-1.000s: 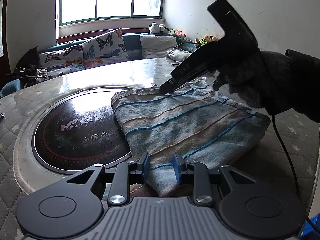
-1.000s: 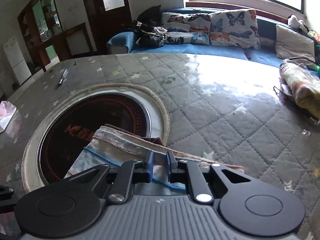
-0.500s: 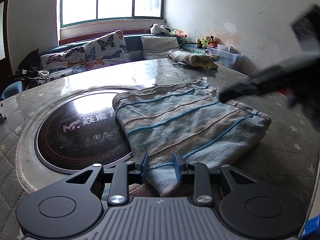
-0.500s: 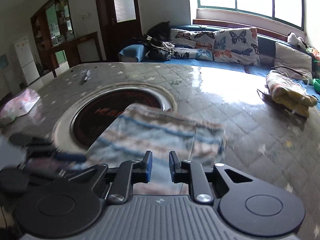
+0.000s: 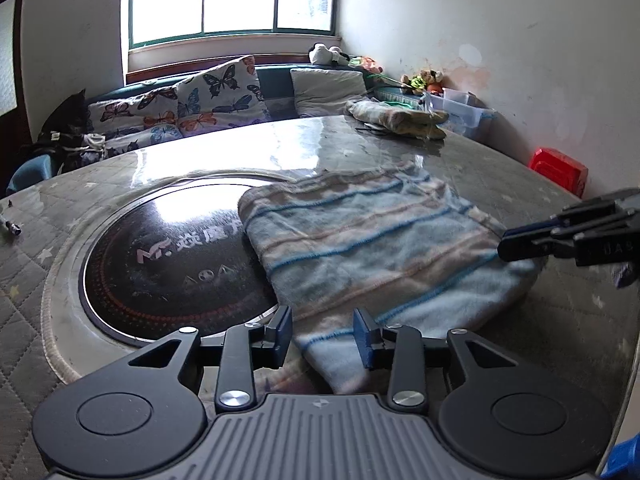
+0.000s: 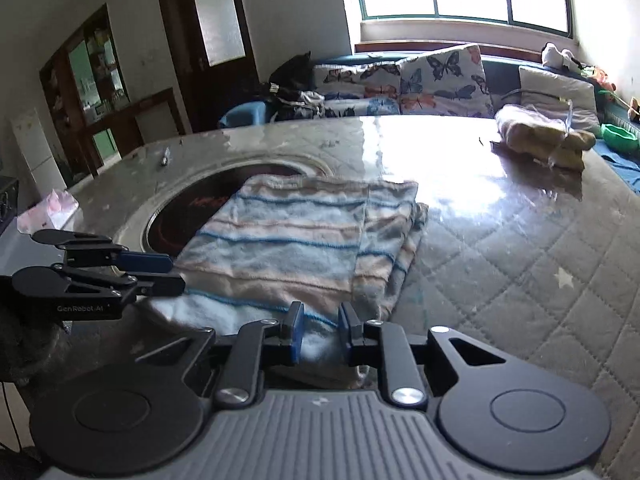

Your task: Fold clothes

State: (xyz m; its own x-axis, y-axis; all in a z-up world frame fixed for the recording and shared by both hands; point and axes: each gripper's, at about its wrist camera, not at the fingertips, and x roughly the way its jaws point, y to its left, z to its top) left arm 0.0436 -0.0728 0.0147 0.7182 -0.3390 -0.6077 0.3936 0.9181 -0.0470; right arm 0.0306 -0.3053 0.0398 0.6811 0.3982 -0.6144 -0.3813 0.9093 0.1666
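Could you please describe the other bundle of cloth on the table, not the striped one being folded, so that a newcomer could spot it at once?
Start at the big round table with the dark glass disc set in its middle. Look to the far edge, towards the cushioned bench under the window: a lumpy yellowish-beige bundle lies there alone. Unlike the flat blue-striped towel beside the disc, it is rumpled and shows no blue stripes.

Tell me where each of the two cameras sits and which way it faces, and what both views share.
Left wrist: rides on the left gripper, looking across the striped cloth toward the window; the right gripper enters from the right.
Right wrist: rides on the right gripper, facing the cloth, sofa and door; the left gripper shows at left.
Shared: the cloth, the dark round inset in the table, butterfly cushions, folded bundle.
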